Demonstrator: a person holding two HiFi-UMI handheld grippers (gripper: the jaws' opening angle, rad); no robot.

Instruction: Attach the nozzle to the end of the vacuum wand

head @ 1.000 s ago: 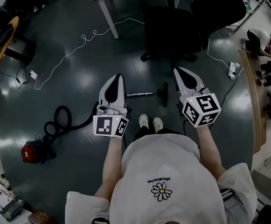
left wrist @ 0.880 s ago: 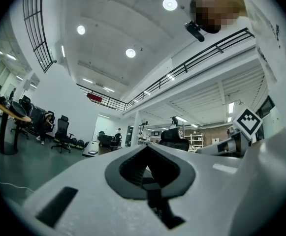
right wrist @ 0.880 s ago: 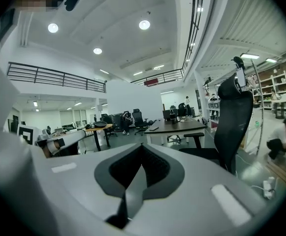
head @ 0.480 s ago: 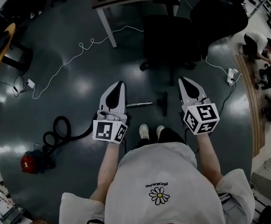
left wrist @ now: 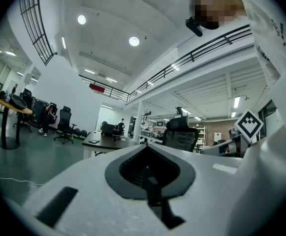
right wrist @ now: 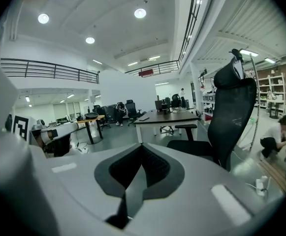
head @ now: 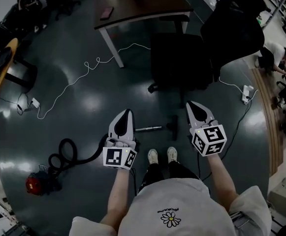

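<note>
In the head view a short silver wand (head: 148,129) lies on the dark floor just ahead of the person's shoes. A black nozzle (head: 174,123) lies at its right end; whether they touch I cannot tell. A black hose (head: 66,154) runs left from the wand to a red vacuum body (head: 37,185). My left gripper (head: 128,111) hovers over the wand's left end, shut and empty. My right gripper (head: 190,103) is right of the nozzle, also shut and empty. Both gripper views show closed jaws, left gripper (left wrist: 145,146) and right gripper (right wrist: 142,145), and only the room beyond.
A black office chair (head: 179,53) stands just beyond the wand, and a dark table (head: 143,6) behind it. A white cable (head: 83,68) snakes across the floor at left. A power strip (head: 246,93) lies at right, near a crouching person (head: 280,53).
Both grippers have sunk and drawn back toward the person, still shut. The wand, nozzle and hose lie where they were on the floor.
</note>
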